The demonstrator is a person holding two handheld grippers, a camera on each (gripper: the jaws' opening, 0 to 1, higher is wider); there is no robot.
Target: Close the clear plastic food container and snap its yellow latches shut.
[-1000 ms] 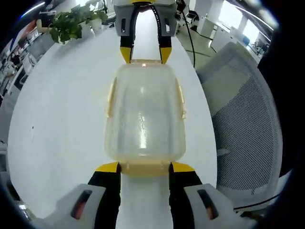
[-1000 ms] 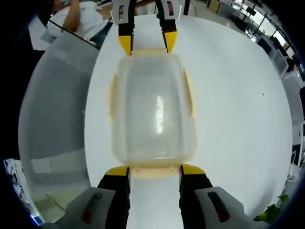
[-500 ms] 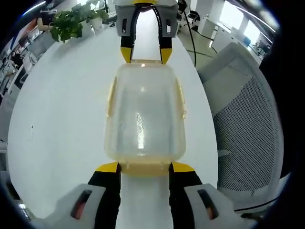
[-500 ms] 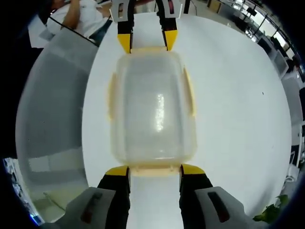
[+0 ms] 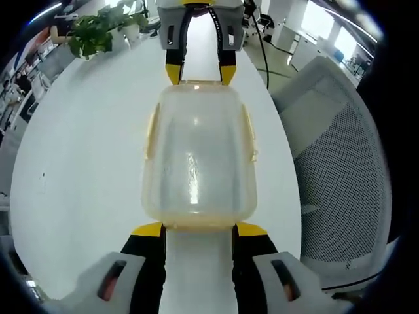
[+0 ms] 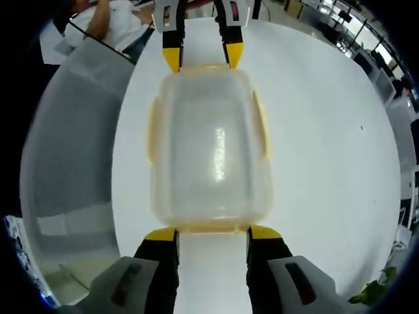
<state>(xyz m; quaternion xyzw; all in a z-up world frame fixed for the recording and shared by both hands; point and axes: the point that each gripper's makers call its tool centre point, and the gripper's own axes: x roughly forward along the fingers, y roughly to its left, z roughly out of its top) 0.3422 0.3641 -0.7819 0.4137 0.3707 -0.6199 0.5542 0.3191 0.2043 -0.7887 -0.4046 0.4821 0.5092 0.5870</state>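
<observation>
The left gripper [image 5: 198, 229] is seen with its jaws spread apart, their yellow tips set at the two corners of the near short end of the clear plastic food container [image 5: 198, 154]; nothing is clamped between them. The right gripper [image 6: 213, 233] is likewise held spread, its tips at the opposite short end of the container, and it is seen across the box in the left gripper view. The container rests on the white table [image 5: 85, 150], lid on, between the two grippers. The yellow latches [image 5: 249, 134] on the long sides appear to lie down against the walls. The end latches are hard to judge: whether they are fully snapped cannot be told. The closing is judged done, and the task well advanced, with only a press on the end latches perhaps left. A mesh chair [image 5: 340, 170] stands beside the table, and a potted plant [image 5: 98, 33] sits at its far end
</observation>
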